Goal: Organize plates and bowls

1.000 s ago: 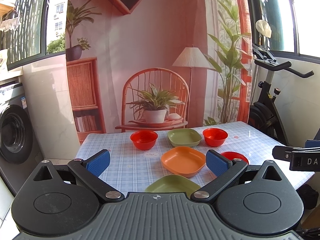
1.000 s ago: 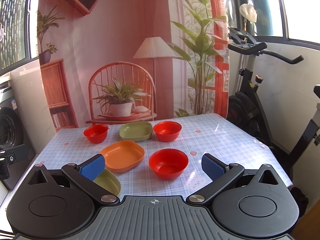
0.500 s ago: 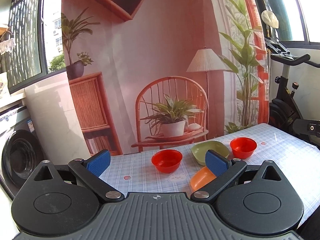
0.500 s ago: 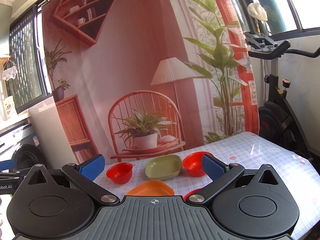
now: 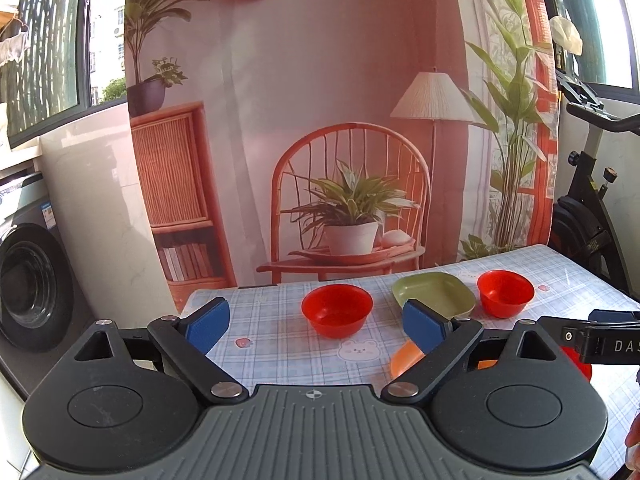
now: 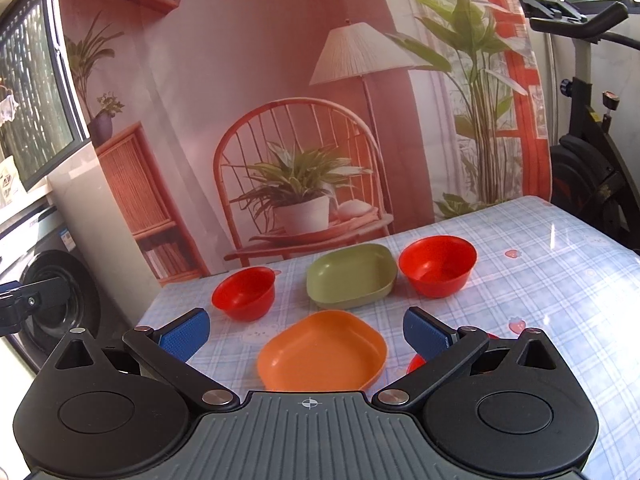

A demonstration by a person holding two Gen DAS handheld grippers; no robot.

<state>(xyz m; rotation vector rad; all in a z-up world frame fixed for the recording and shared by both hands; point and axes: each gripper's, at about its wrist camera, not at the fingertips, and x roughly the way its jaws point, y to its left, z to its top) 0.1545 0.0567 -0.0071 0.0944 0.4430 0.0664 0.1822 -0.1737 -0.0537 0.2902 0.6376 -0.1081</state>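
On the checked tablecloth (image 6: 560, 280) stand a left red bowl (image 6: 244, 294), a green plate (image 6: 352, 274), a right red bowl (image 6: 438, 266) and an orange plate (image 6: 324, 352). A third red bowl (image 6: 416, 362) shows only as a sliver behind my right finger. My right gripper (image 6: 306, 332) is open and empty above the orange plate's near side. My left gripper (image 5: 316, 324) is open and empty, facing the left red bowl (image 5: 337, 315); the green plate (image 5: 434, 294), right red bowl (image 5: 505, 293) and a bit of the orange plate (image 5: 406, 362) show too.
A printed backdrop hangs behind the table's far edge. A washing machine (image 5: 28, 284) stands to the left, an exercise bike (image 5: 592, 208) to the right. The right gripper's body (image 5: 600, 338) pokes into the left wrist view at the right.
Both grippers tilted up and back down over the second and now sit farther forward over the table than a second ago. The dishes have not moved. Both stay open.
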